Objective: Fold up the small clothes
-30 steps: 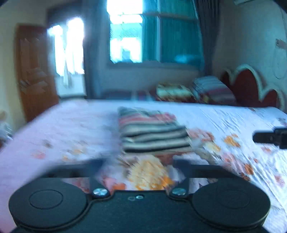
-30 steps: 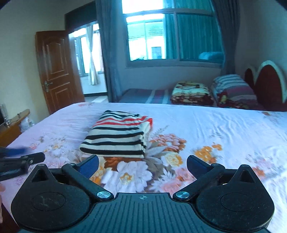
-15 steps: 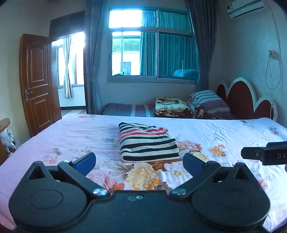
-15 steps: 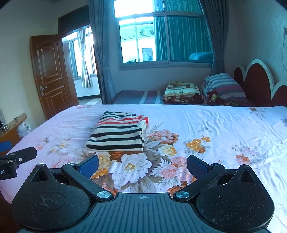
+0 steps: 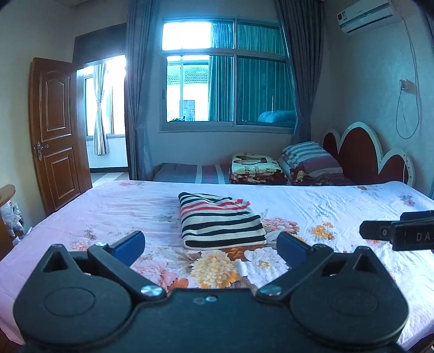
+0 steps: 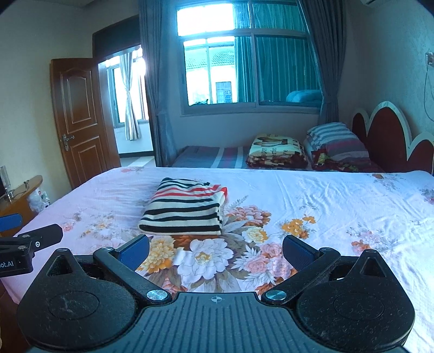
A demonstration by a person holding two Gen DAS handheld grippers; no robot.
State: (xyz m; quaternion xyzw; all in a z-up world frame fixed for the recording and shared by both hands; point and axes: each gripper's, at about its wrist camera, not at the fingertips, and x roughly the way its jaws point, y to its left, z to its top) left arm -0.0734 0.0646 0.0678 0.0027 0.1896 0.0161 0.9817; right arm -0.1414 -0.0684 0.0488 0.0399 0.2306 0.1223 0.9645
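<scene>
Garment: the striped top (image 5: 221, 221) is lying on the bed (image 5: 339, 206) as a neat, flat rectangle, black, cream and red bands running across it, edges squared; it is sitting on the flowered sheet a little left of the bed's middle in the right view (image 6: 184, 211).

Progress: judging by that tidy packet, the folding of this piece is looking finished; no loose sleeve or hem is showing.

Left to do: no other unfolded small clothes are showing on the bed in either view, so I cannot tell whether more pieces are waiting out of sight.

Left tongs: the left tongs (image 5: 211, 244) are standing wide apart with nothing between the blue pads, hanging over the near edge of the bed, short of the striped top and not touching it.

Right tongs: the right tongs (image 6: 217, 248) are likewise spread wide and carrying nothing, apart from the garment, pointing across the sheet toward it.

Each seen by the other: the right tool's arm is poking into the left view at the right edge, and the left tool's arm is showing at the left edge of the right view.

Writing on right tool: white letters "DA" are reading on its black body in the left view, the rest cut off.

Writing on left tool: "ot.AI" is showing in the right view, its start cropped.

Folded blanket (image 6: 276, 150): it is carrying printed words beyond the bed, too small and tilted to read with confidence.

Air conditioner (image 5: 366, 15): it is bearing a small label, unreadable.
</scene>
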